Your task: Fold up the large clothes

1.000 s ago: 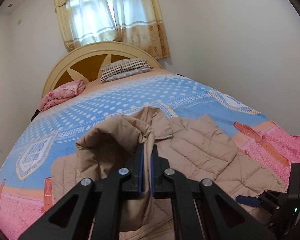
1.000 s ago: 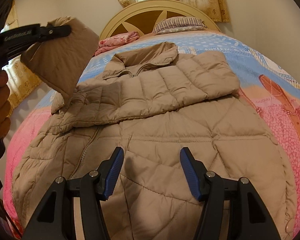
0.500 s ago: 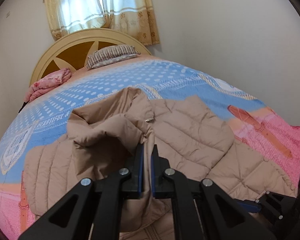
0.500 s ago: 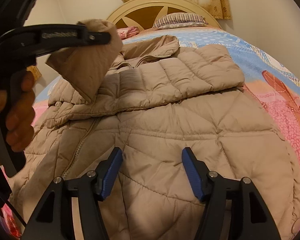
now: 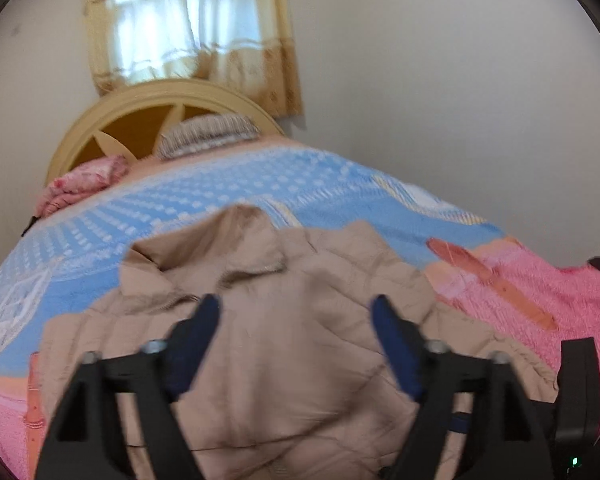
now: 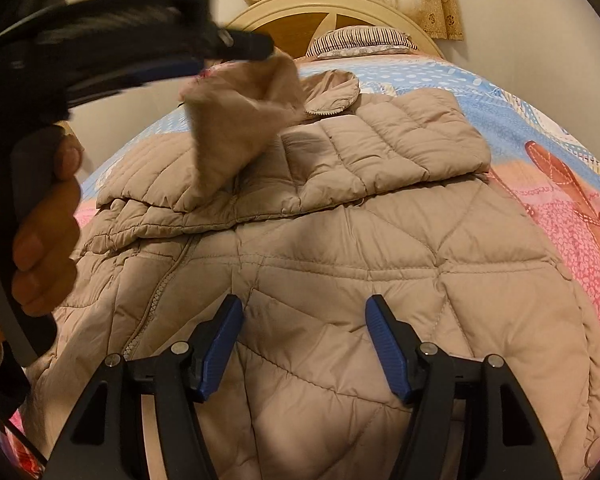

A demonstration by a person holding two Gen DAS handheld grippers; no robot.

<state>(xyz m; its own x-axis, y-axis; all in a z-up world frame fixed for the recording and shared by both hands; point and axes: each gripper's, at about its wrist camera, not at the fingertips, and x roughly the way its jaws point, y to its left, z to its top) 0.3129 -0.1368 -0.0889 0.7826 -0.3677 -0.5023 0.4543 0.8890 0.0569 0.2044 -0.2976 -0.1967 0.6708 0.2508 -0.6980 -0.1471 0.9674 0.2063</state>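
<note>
Spreading both claws wide, we hold nothing: our left gripper [image 5: 294, 316] hangs over the jacket [image 6: 340, 248], its sleeve [image 6: 240, 120] bunched beneath it, our right gripper [image 6: 304, 320] near the hem; the jacket lies mid-bed [image 5: 260, 184], collar toward the headboard [image 6: 340, 4].

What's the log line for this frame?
beige quilted puffer jacket: flat on patterned bed cover | left gripper: jaws open, sleeve end lifted at its tip | right gripper: jaws open over jacket's lower body
</note>
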